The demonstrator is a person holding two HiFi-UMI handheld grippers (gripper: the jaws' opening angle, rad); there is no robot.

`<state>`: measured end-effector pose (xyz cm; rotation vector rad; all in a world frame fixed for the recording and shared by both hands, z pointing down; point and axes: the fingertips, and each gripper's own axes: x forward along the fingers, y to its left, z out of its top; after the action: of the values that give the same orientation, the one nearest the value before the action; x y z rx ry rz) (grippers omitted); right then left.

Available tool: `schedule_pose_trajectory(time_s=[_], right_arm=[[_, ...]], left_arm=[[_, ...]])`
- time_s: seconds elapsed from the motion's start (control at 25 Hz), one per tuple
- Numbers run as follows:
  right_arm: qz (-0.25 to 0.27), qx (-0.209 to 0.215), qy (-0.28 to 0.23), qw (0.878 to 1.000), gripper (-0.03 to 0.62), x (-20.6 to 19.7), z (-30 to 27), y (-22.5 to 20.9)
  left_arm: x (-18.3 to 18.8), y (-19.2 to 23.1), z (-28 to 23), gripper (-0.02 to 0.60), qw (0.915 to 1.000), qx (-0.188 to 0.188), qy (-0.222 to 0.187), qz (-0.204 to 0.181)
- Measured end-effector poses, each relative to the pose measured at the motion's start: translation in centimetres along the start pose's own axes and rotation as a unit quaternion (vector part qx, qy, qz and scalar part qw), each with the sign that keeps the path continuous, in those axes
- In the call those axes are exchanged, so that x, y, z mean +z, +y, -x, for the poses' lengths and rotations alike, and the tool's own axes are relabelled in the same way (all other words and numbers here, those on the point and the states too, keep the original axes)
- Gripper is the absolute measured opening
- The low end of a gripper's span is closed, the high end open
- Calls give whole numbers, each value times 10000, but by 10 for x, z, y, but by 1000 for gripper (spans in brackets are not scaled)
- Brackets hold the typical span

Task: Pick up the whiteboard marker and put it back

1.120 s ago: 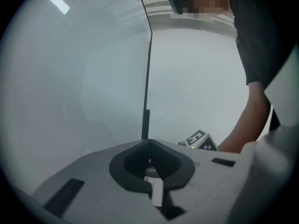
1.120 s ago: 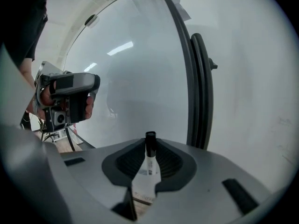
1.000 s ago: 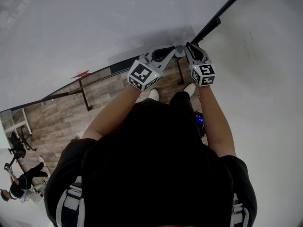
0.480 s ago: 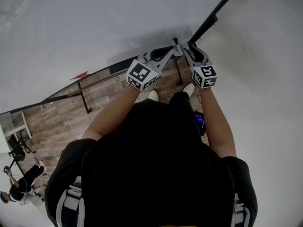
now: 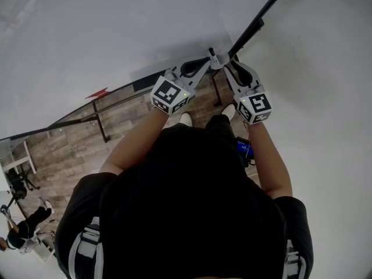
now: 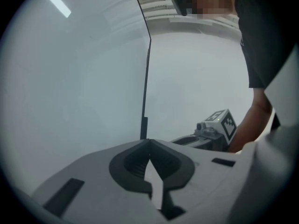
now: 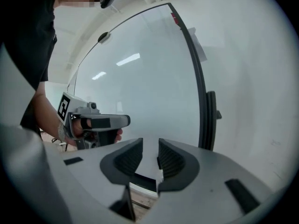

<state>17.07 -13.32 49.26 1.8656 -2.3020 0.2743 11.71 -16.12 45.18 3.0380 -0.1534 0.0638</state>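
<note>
**Item 1, left tongs** (image 6: 149, 143). We record these as closed, tips meeting, and clamped on the whiteboard marker (image 6: 158, 186). Its white barrel fills the slot between the pads in the left gripper view. In the head view the marker's dark end stands up just past these tips.

**Item 2, right tongs** (image 7: 150, 144). We record these as apart, the jaws having just been opening. The gap between them shows only the whiteboard (image 7: 140, 73) behind. They sit near the left tongs, on their right, with the marker off to the left of their tips.

**Item 3, whiteboard.** Pale grey and glossy, it lies directly ahead of both tongs. We note ceiling lights reflected in it.

**Item 4, black frame** (image 7: 198, 83). This is the board's edge, rising ahead and to the right of the right tongs. A short black bracket (image 7: 211, 120) sits beside it.

**Item 5, marker cubes.** There is one at the hand end of each pair of tongs, left (image 5: 170, 95) and right (image 5: 256, 106).

**Item 6, wood-plank floor** (image 5: 75, 141). It lies below and behind the left tongs.
</note>
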Motion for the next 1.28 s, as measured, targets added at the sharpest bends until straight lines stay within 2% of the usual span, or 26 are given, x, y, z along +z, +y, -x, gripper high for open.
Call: schedule_pose_trajectory(time_s=[0.16,0.32,0.44,0.52,0.68,1.28], right_arm=[[-31,64,-346,9994,93,37,16,21],[-258,220,-613,9975,53,67,30,39],[-29,165,-596,9981,9,80,40,48],[71,88,-564,9983,2,83,47,52],[-78,83,-585,9982,0,82,57,62],[-281,-18,-541,9981,0,69,67,68]], left_arm=[[16,-8,11,3,9998,-98,-77,-124],[31,-21,25,3,9992,-304,-147,-192],[43,-31,34,3,9986,-418,-217,-222],[49,-37,39,3,9983,-468,-247,-229],[55,-47,49,3,9980,-529,-271,-209],[43,-52,50,3,9980,-619,-127,-92]])
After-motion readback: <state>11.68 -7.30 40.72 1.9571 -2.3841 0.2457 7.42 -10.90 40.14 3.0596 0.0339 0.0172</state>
